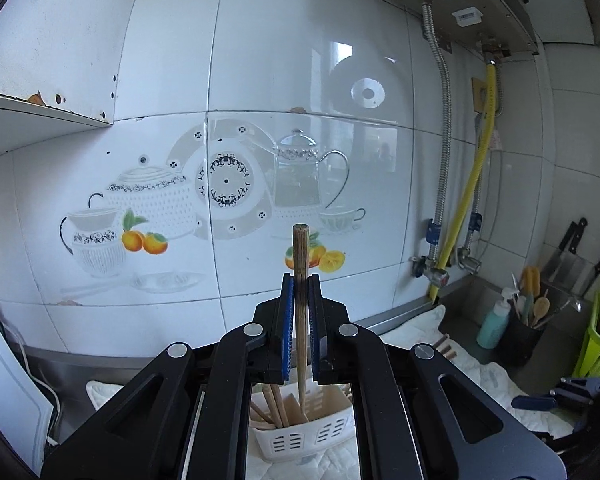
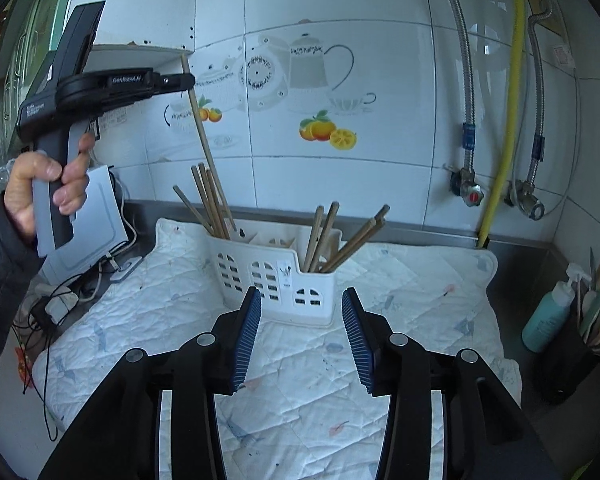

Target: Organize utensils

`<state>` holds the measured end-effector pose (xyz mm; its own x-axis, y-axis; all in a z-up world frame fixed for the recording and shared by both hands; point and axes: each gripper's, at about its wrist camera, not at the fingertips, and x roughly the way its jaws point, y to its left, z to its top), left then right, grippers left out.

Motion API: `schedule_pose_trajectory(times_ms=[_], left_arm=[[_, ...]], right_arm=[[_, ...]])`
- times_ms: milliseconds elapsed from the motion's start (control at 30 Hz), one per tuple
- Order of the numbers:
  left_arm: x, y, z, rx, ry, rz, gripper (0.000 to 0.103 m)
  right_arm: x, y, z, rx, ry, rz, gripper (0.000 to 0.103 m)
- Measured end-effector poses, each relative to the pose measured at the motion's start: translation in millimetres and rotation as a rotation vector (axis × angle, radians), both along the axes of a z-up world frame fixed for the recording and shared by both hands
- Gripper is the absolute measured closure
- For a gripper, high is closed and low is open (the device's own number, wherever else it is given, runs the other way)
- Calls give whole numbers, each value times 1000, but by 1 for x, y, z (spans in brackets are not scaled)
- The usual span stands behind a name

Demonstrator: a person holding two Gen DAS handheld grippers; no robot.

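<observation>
The left gripper (image 1: 300, 292) was squeezed tight on one wooden chopstick (image 1: 301, 300). In the left wrist view the stick stood almost straight up in the middle of the frame, pinched between the two blue pads (image 1: 287, 320). Its blunt top poked up above the pads, and its thin end pointed down into the white basket (image 1: 300, 438) at the bottom middle. More brown sticks (image 1: 274, 406) leaned inside that basket, to the left of the held one.

In the right wrist view, the same left gripper (image 2: 188, 80) sat in the upper left of the frame, held by a bare hand (image 2: 48, 188) in a dark sleeve. The chopstick (image 2: 204, 140) slanted down from it to the left end of the white basket (image 2: 272, 276), where it joined a bunch of other chopsticks (image 2: 208, 204). Another bunch of chopsticks (image 2: 340, 240) leaned in the right end of the basket. The middle part of the basket looked bare of sticks.

The right gripper (image 2: 302, 320) was spread wide open at the bottom middle, holding nothing. Its blue pads (image 2: 248, 336) stood well apart above a white quilted cloth (image 2: 420, 300). The basket stood on that cloth, just past the pads.

At the far right edge there was a teal bottle (image 2: 548, 316) next to a dark cup of wooden spoons (image 2: 568, 368). A yellow hose (image 2: 508, 100) ran down the tiled wall (image 2: 380, 0) in the upper right.
</observation>
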<state>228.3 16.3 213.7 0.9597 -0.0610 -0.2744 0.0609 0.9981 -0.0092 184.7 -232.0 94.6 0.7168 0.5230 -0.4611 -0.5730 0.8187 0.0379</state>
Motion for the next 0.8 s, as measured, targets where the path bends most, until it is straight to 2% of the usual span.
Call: schedule_pose_trajectory(times_ms=[133,300,400,500,533,567,633,733,767,800], left_arm=[[10,-1,-12,20,27,15,97],[25,6,-32,-11,97,6,97],[27,10,-41,-16,117,8,92],[21,12,-45,-17,122,16,70],[17,12,-46,-14,116,22,57],[12,13,-46,-15,105,22,50],[2,14,-46,-19,96,22,46],[-17,15,-46,-10,83,29,32],[-25,15,-47,-7,77,31,28],[-32,15,-48,-8,75,29,27]], right_arm=[[0,-4,-8,15,18,-3,62],[-10,-2,-20,4,25,-10,58],[-17,3,-30,-16,28,-13,57],[-22,6,-39,-18,45,-18,50],[-24,7,-42,-17,51,-19,50],[-26,8,-45,-16,56,-21,49],[-29,10,-51,-14,69,-33,44],[-34,11,-58,-6,90,-53,42],[-35,11,-60,-4,96,-57,39],[-38,11,-62,-6,98,-68,37]])
